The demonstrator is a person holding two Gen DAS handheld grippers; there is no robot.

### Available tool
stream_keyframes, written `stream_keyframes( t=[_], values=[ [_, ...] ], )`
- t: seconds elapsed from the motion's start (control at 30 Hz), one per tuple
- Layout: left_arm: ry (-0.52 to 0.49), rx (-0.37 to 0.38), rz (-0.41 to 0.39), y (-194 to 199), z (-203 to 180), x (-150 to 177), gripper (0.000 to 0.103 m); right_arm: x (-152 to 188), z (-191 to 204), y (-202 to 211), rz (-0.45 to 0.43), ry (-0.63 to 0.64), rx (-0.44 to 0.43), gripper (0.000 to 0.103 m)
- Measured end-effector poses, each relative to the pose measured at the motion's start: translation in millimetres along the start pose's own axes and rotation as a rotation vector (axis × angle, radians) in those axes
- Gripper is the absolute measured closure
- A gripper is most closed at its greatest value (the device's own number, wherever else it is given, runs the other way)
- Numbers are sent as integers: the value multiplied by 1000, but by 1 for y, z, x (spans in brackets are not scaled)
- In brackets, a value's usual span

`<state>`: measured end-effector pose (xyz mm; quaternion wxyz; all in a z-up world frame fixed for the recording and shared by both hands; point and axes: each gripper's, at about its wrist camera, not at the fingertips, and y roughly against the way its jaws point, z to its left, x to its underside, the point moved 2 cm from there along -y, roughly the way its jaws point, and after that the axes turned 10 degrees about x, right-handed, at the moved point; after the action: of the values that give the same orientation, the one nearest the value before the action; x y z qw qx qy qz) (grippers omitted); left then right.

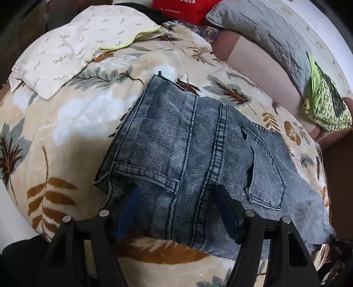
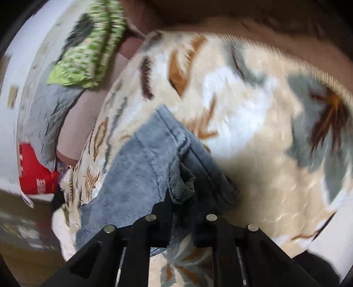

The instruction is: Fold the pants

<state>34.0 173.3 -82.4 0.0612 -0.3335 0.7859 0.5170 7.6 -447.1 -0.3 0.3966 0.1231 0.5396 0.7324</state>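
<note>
Grey-blue denim pants (image 1: 187, 150) lie folded on a leaf-patterned blanket (image 1: 66, 132), back pockets facing up. My left gripper (image 1: 176, 194) is open, with its fingers wide apart over the near edge of the pants; the left finger (image 1: 130, 205) slips under a fabric fold. In the blurred right wrist view the pants (image 2: 143, 167) lie on the same blanket (image 2: 253, 132). My right gripper (image 2: 183, 192) is shut on a bunched edge of the pants, lifting it slightly.
A cream pillow (image 1: 72, 42) lies at the back left. A red bag (image 1: 183, 8), a grey quilted cushion (image 1: 260, 28) and a green patterned cloth (image 1: 324, 103) sit at the back and right. The cloth (image 2: 88, 48) and the bag (image 2: 35, 172) show in the right wrist view.
</note>
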Motion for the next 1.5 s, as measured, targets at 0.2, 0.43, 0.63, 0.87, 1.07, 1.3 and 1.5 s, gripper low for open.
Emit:
stream_keyframes(
  t=[0.2, 0.43, 0.63, 0.87, 1.07, 1.3, 1.5],
  values=[
    [23, 7, 14, -2, 4, -8, 32, 11, -21, -25, 128, 134, 160, 88],
    [-21, 11, -31, 25, -18, -14, 32, -4, -24, 18, -24, 101, 170, 42],
    [-238, -73, -70, 20, -55, -14, 30, 5, 47, 24, 8, 203, -121, 42],
    [-254, -144, 32, -10, -41, -8, 24, 50, 76, -71, 246, 286, -2, 42],
    [-312, -46, -87, 10, -72, -16, 23, 40, 178, -24, 102, 555, -34, 43],
    [-370, -129, -10, -37, -63, -2, 16, 82, 361, -100, 183, 901, -165, 43],
    [-368, -115, -22, -39, -61, -2, 13, 109, 417, -161, 243, 1037, -86, 43]
  ],
)
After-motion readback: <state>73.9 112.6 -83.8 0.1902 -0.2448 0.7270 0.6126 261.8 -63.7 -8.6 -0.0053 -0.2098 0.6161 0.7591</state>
